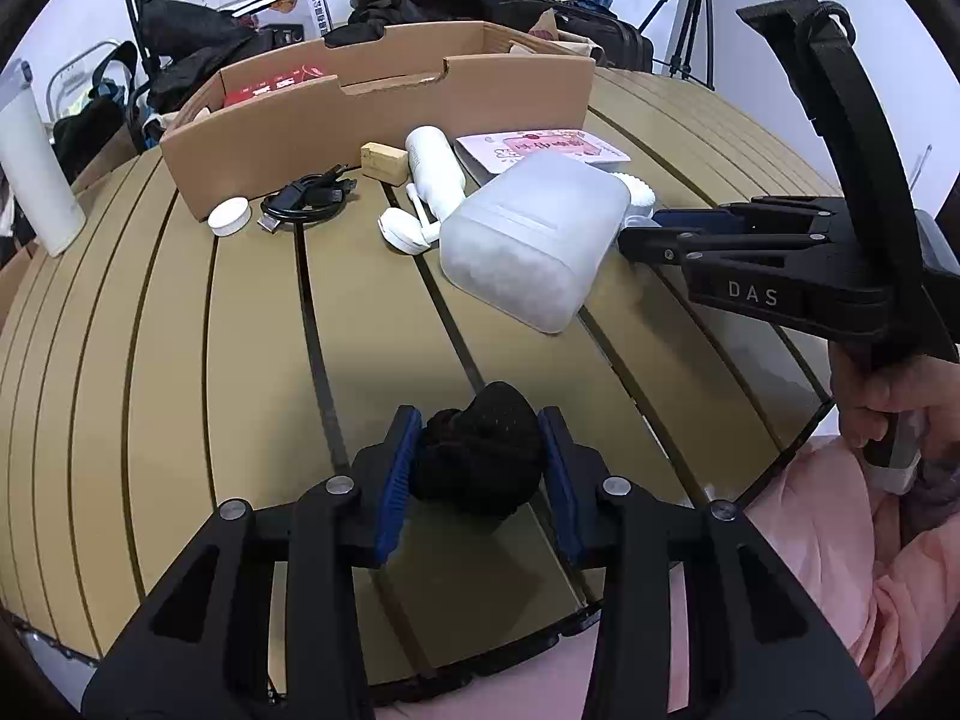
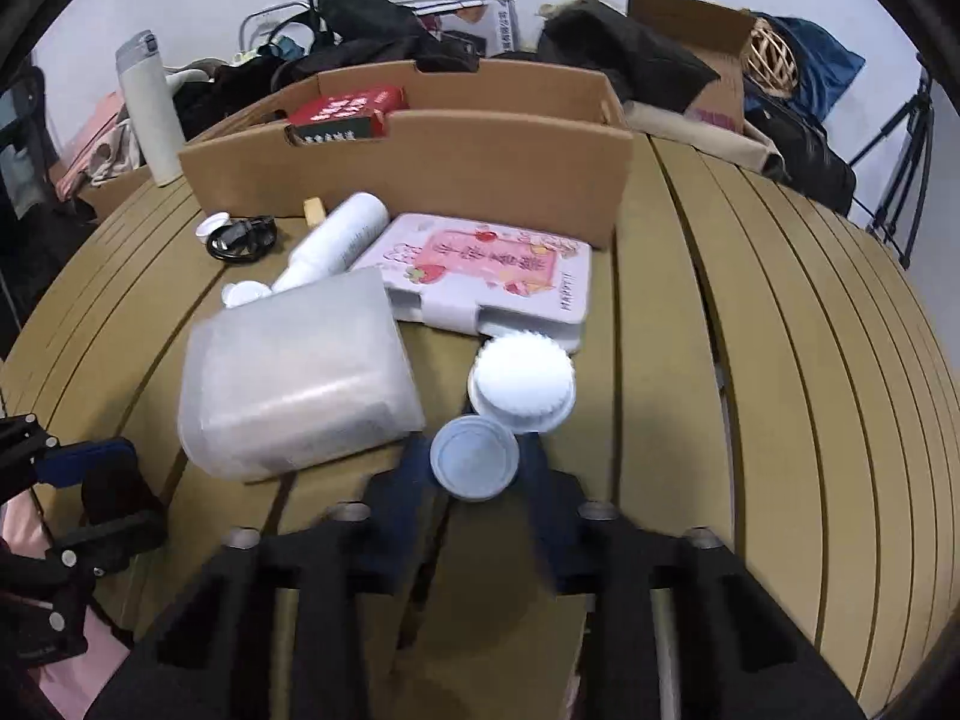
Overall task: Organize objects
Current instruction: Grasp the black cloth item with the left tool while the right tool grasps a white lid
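A: Grippers?
B: The left gripper (image 1: 480,462) clamps a black fabric bundle (image 1: 477,456) at the slatted table's (image 1: 210,360) near edge.
A: The right gripper (image 2: 477,468)?
B: It pinches a small round lid (image 2: 474,457) beside the frosted container (image 2: 294,378).

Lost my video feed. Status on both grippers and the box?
Left gripper shut on black cloth bundle. Right gripper shut on small round lid. Cardboard box open behind; frosted container and notebook lie between.
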Available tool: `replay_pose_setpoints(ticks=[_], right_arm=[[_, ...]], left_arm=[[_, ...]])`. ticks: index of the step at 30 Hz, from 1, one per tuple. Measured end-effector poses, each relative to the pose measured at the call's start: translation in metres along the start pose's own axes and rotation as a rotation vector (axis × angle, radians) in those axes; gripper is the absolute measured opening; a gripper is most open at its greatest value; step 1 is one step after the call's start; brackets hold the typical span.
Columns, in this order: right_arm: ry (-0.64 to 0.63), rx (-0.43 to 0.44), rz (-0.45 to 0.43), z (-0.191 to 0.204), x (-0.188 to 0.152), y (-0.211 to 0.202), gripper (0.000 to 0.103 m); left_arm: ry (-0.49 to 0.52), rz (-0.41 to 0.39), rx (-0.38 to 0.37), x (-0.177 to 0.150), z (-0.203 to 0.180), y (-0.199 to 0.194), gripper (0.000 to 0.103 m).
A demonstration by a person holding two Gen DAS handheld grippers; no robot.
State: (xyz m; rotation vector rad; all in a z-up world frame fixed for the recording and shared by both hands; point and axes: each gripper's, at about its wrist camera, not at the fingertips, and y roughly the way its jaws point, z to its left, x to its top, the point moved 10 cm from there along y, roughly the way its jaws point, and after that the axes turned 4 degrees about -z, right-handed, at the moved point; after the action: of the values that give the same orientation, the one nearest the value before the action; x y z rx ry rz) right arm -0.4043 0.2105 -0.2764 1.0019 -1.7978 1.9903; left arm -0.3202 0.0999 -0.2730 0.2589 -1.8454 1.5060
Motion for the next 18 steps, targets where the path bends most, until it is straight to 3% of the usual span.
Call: replay_pose_setpoints(ticks=[3,7,12,15,18], right_arm=[[0.020,0.011,0.008,-0.001,-0.004,0.000,0.032],[0.028,-0.019,0.009,-0.006,-0.006,-0.023,0.032],[0.034,-0.042,-0.051,-0.004,-0.020,-0.125,0.032],[0.030,-0.010,-0.064,0.014,-0.060,-0.196,0.032],[0.070,0.021,-0.092,0.038,-0.098,-0.250,0.032]], left_arm=[[-0.007,0.011,0.016,0.002,0.001,0.002,0.035],[-0.040,-0.036,0.020,0.007,-0.001,-0.031,0.035],[-0.111,-0.152,-0.078,0.002,-0.015,-0.145,0.035],[-0.136,-0.193,-0.095,-0.027,-0.028,-0.213,0.035],[-0.154,-0.232,-0.105,-0.047,-0.040,-0.258,0.035]])
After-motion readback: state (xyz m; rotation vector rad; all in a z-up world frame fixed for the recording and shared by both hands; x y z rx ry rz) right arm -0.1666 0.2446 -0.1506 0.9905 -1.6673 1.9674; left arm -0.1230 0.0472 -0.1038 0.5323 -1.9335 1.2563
